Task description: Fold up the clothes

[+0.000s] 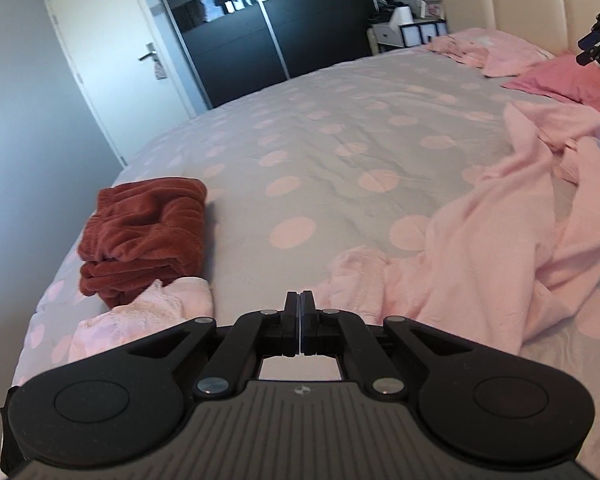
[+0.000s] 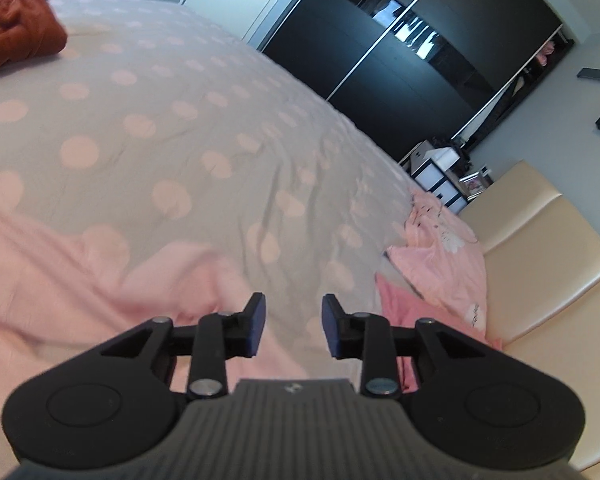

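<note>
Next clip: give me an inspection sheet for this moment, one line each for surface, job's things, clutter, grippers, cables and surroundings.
Surface: bed with a grey duvet with pink dots, creased.
Job's things: rust-red fleece garment, folded, near the bed's left edge; large pale pink garment, unfolded and rumpled; small pale pink lacy garment lying against the folded one.
Clutter: pink pillows by the cream padded headboard.
Grippers: left gripper shut, nothing between its pads; right gripper open, holding nothing.
Cables: nothing seen.
Surroundings: black sliding wardrobe, white door, white bedside unit.
</note>
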Available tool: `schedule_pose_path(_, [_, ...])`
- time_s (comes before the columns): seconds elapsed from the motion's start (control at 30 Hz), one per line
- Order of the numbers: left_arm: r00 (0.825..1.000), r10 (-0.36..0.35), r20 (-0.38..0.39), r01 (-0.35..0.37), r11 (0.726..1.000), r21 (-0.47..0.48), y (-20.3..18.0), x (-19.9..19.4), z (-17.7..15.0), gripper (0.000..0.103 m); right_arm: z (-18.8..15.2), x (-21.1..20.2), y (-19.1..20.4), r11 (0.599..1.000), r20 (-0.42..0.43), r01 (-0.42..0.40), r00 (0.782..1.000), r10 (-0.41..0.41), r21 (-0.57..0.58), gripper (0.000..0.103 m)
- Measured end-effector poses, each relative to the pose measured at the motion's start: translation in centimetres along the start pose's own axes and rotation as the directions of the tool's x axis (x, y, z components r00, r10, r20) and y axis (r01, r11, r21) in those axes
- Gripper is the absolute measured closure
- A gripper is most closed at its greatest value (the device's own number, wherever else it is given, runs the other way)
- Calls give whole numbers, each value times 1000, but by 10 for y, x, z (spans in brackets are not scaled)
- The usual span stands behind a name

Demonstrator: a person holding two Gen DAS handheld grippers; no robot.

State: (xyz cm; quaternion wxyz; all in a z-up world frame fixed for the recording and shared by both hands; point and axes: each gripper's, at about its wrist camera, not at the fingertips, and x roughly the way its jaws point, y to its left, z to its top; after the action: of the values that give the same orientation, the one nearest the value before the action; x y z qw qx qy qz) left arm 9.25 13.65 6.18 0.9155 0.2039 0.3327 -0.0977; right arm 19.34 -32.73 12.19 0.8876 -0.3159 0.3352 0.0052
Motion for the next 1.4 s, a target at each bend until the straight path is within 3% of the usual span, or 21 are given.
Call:
schedule_pose_path(0.07, [999, -32, -10, 32, 999, 7, -8, 1, -5, 101, -16, -3, 6, 1000, -18, -21, 1000, 21, -4, 66])
schedule_pose_path(0.17, [996, -78, -37, 79, 997, 25, -18, 4, -17, 78, -42, -11, 15, 998, -35, -55, 998, 56, 17, 64])
schedule_pose_path(0.27, [990, -119, -71, 120, 993, 6, -27, 8, -30, 74, -67, -20, 28, 994, -46, -93, 994, 96, 50, 63])
schedule_pose_path(0.37, [981, -154, -118, 152, 988, -31, -34, 13, -43, 61, -89, -30, 47, 987, -51, -138, 988, 143, 76, 63])
schedule_pose_path(0.53, [960, -189, -206, 172, 980, -100, -42, 21, -66, 58, -112, -51, 85, 967, -25, -227, 973, 231, 120, 63])
schedule_pose_path(0.67, [948, -161, -275, 122, 980, -154, -41, 28, -82, 58, -119, -69, 121, 947, 8, -299, 954, 300, 120, 62])
schedule_pose_path(0.77, [933, -227, -281, 171, 963, -209, -40, 25, -88, 57, -120, -83, 146, 930, 34, -354, 935, 352, 103, 57])
schedule_pose_path(0.87, [926, -259, -276, 211, 958, -193, -50, 22, -90, 53, -119, -93, 171, 919, 44, -389, 921, 386, 72, 56])
schedule_pose_path(0.97, [923, -261, -282, 213, 959, -187, -59, 26, -91, 55, -116, -100, 195, 904, 49, -425, 905, 423, 46, 56])
schedule_pose_path(1.07, [918, -278, -283, 228, 953, -197, -63, 31, -89, 75, -113, -104, 214, 886, 50, -461, 887, 459, 51, 55])
schedule_pose_path(1.1, [918, -284, -275, 238, 953, -189, -64, 30, -88, 77, -113, -105, 220, 885, 46, -464, 885, 463, 43, 55])
schedule_pose_path(1.13, [922, -283, -263, 246, 955, -168, -66, 27, -85, 86, -113, -108, 226, 884, 42, -467, 884, 466, 31, 55])
schedule_pose_path(1.2, [933, -277, -231, 256, 960, -117, -72, 19, -80, 96, -113, -113, 237, 881, 35, -474, 880, 473, 8, 55])
schedule_pose_path(1.3, [940, -305, -155, 302, 952, -38, -85, 2, -68, 98, -115, -119, 248, 873, 27, -487, 873, 487, -11, 54])
schedule_pose_path(1.4, [923, -372, -104, 376, 926, 30, -103, -18, -57, 98, -116, -125, 254, 872, 19, -490, 871, 490, -20, 54])
